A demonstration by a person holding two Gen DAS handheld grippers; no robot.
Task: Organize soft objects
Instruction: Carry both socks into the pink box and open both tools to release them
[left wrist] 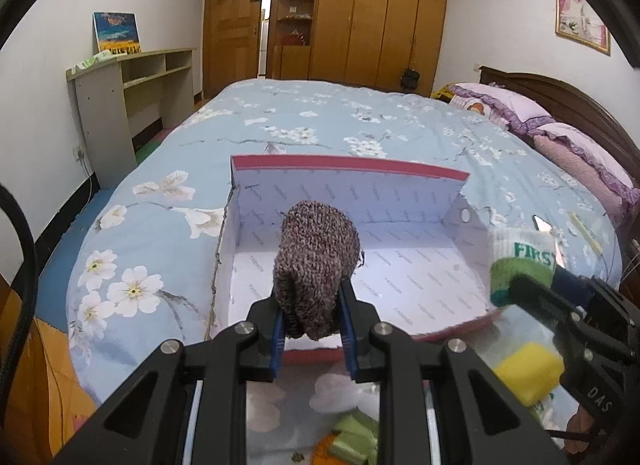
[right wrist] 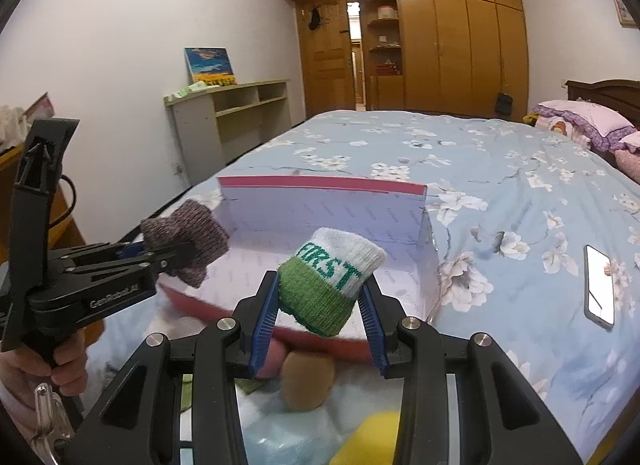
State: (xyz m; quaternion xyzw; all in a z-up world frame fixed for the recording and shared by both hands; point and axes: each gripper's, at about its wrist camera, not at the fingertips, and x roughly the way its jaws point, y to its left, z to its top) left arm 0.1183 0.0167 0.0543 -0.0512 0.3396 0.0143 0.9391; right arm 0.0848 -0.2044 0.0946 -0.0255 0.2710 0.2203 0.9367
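My left gripper is shut on a rolled brown knit sock and holds it above the near left part of an open red box with a white lining. It shows from the side in the right wrist view. My right gripper is shut on a rolled white and green sock marked FIRST and holds it above the near edge of the box. That sock also shows at the right of the left wrist view. The box floor is bare.
The box sits on a bed with a blue floral cover. A phone lies on the bed to the right. Purple pillows lie at the head. A grey desk stands left. A brown soft ball and a yellow sponge lie near.
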